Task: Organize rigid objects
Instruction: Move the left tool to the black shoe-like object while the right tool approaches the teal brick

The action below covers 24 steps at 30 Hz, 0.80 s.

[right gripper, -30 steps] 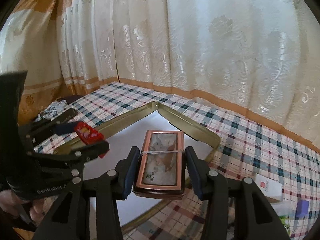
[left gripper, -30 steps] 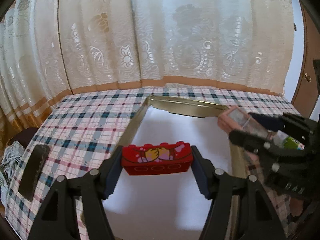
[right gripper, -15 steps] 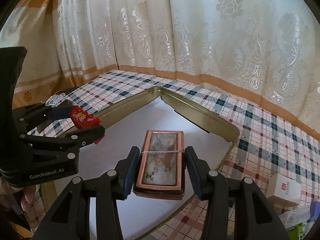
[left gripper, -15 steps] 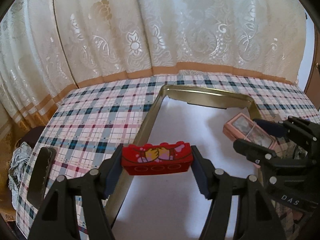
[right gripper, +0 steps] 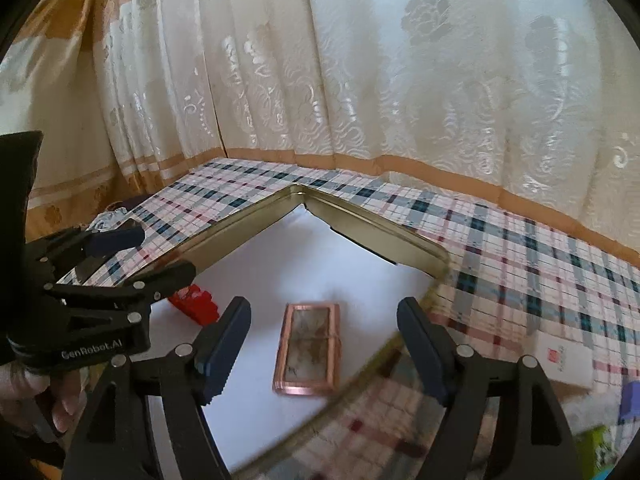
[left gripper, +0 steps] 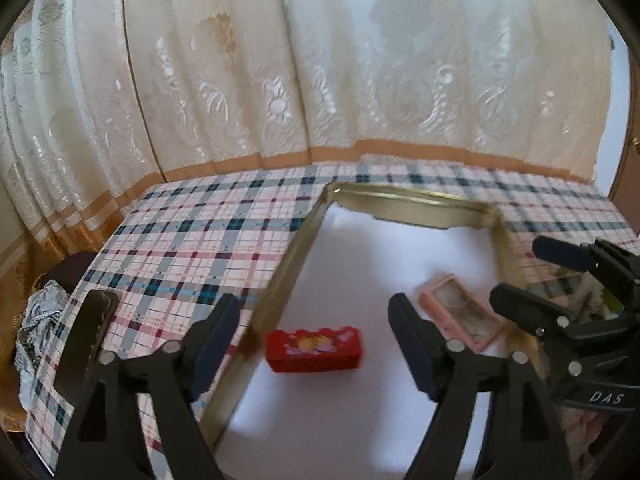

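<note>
Now both grippers hover over the gold-rimmed tray [left gripper: 304, 236], which sits on a plaid tablecloth [left gripper: 192, 240] in front of lace curtains [left gripper: 360, 72].

Left gripper [left gripper: 316, 340]: jaws opening, nothing pressed between the pads. The red toy block [left gripper: 314, 350] lies on the tray's white floor, just inside the tray's left rim, seen in the gap between the fingers but clear of them.

Right gripper [right gripper: 324, 344]: jaws also opening, pads off the load. The pink-framed flat case [right gripper: 308, 354] rests flat on the tray floor, nearer the tray's right rim, free of both fingers.

Block and case lie apart from each other, both inside the tray, neither touching the rim as far as I can tell.

Outside the tray, on the cloth beyond its right rim: a small white box [right gripper: 564, 360]. Beyond its left rim, at the table edge: a dark flat object [left gripper: 96, 320], too blurred to name.
</note>
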Tool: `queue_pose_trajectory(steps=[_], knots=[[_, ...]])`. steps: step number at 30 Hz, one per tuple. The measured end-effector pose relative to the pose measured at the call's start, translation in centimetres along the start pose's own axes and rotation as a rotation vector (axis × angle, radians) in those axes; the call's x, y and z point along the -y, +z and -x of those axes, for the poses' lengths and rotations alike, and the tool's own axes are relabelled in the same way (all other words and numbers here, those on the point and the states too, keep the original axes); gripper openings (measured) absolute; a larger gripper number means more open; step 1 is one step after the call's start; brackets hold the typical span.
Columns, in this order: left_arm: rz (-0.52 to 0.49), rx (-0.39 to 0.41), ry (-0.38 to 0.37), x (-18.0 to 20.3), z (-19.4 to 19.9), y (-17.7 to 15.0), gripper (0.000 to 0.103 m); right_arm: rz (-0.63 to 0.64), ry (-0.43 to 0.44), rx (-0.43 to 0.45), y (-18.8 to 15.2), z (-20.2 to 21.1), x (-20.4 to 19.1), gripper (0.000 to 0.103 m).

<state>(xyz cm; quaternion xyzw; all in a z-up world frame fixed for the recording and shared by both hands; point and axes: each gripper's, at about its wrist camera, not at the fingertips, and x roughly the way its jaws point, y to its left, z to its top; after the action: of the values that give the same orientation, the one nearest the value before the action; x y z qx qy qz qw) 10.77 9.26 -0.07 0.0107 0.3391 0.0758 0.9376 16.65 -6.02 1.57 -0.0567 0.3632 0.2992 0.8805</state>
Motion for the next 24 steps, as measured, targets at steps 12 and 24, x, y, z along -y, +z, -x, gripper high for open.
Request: queue_pose_trajectory(steps=[12, 24], knots=[[-0.085, 0.115, -0.21, 9.7, 5.7, -2.4, 0.096, -0.037, -0.213, 0.115, -6.7, 11.6, 5.8, 0.078], [-0.186, 0.052, -0.311, 18.6, 4.0, -3.0, 0.097, -0.183, -0.485, 0.13, -11.4, 16.4, 12.1, 0.079]])
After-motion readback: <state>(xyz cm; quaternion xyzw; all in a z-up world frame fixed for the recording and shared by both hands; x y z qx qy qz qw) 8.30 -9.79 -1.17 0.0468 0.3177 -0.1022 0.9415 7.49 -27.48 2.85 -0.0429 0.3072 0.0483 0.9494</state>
